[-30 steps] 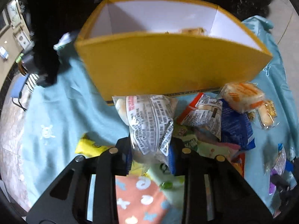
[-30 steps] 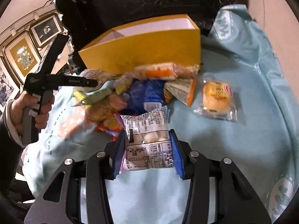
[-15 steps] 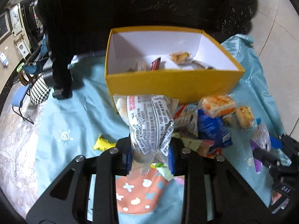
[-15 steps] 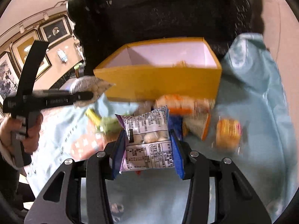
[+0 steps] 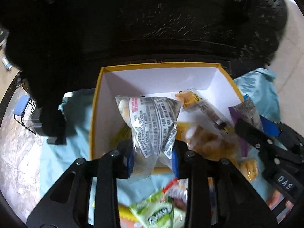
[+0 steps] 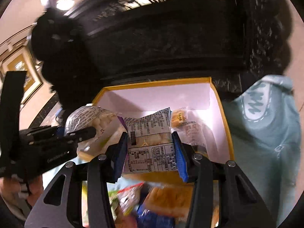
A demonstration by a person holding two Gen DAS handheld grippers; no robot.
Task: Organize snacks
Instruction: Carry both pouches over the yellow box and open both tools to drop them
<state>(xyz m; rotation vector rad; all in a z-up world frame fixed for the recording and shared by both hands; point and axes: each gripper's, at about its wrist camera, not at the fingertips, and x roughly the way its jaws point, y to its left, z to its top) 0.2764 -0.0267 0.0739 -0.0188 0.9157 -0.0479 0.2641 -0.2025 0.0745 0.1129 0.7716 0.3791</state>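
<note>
The left gripper [image 5: 153, 157] is clamped on a clear packet [image 5: 150, 125] printed with black text, its blue pads [image 5: 131, 159] pressing the lower third so the long axis stands up and away from the fingers. The right gripper [image 6: 151, 152] likewise grips a second printed packet [image 6: 150, 142], held by its sides between blue pads [image 6: 178, 157], long axis also running forward out of the jaws.

Both packets hang above the open mouth of the yellow box [image 5: 95, 114], which lies directly ahead of and below each set of fingers. In the left view the packet sits over the box's left half; in the right view the second packet sits over the middle, with the left gripper's packet just beside it to the left. A few wrapped snacks [image 5: 190, 98] already lie on the white floor near the far wall.

Judging from this, the next step is a release. Neither hand is clearly nearer: both are over the opening. The two grippers are close together, tilted down into the box, so opening them one at a time would seem safer than risking a bump.

Behind the fingers, blurred loose snacks [image 5: 157, 210] lie on the blue cloth [image 6: 266, 133].
</note>
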